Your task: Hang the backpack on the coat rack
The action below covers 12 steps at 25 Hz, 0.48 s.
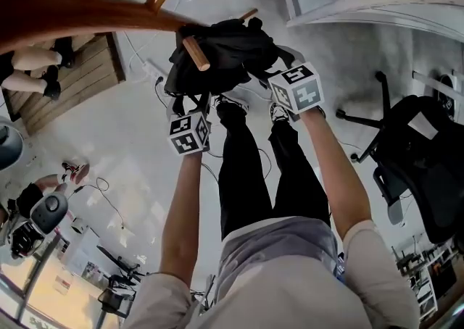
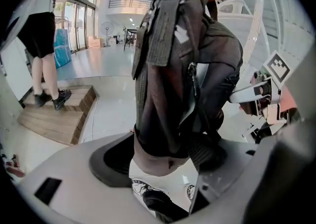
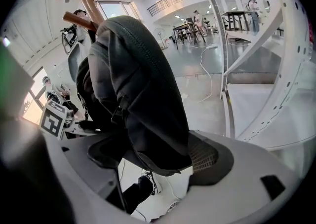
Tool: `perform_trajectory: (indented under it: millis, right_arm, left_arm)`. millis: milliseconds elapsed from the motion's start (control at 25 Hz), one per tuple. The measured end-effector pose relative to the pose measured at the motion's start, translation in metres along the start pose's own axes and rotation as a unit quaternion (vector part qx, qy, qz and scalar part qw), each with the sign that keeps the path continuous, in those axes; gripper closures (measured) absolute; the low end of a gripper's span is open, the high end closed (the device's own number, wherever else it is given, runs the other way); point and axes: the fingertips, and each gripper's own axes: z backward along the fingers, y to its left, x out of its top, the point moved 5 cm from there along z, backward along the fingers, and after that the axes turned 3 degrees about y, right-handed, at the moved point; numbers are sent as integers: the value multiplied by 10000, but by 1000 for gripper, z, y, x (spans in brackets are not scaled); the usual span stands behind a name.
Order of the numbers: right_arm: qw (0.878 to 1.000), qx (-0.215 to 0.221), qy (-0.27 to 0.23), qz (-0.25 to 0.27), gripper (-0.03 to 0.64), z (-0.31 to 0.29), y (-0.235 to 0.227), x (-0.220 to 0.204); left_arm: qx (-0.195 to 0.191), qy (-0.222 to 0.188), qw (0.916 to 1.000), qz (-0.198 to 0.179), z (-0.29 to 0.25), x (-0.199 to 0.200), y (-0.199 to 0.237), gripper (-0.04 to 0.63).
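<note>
Left gripper (image 1: 193,109) (image 2: 165,161): jaws clamped on a strip of the backpack's lower fabric, which filled the gap between them.
Right gripper (image 1: 265,75) (image 3: 155,161): jaws closed on a padded black fold of the same bag.
Backpack (image 1: 228,48) (image 2: 190,70) (image 3: 136,90): black, held up in the air between the two grippers, rising straight out of each pair of jaws, with the left gripper on its left and the right gripper on its right.
Coat rack (image 1: 87,14) (image 3: 81,1): brown wood; one peg's round end showed against the bag's top, but whether any loop sat over it could not be told.
Office chair (image 1: 420,153): black, on the floor well to the right.
Wooden platform (image 1: 69,77) (image 2: 57,119): low, off to the left, with a person (image 2: 42,35) standing on it.
</note>
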Motion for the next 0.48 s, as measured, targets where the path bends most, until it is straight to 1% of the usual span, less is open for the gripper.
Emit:
perform_trajectory:
  millis: [160,320,400,480]
  right_arm:
    - [9999,24,114,-12,229,11,8,-2]
    - [9999,30,101,62,229,25,15,0]
    - [9999,24,96,88,230,32,16,0]
    - [9999,41,86,99,235,38,19,1]
  left_arm:
    - [2,25,10000,21,14,-6,-4,275]
    - [10,-18,10000,87,28,-8,-11,290]
    - [27,-62,9999,75,36,-8,-17,307]
    - [29,-71,10000,53,43,-9,-23,308]
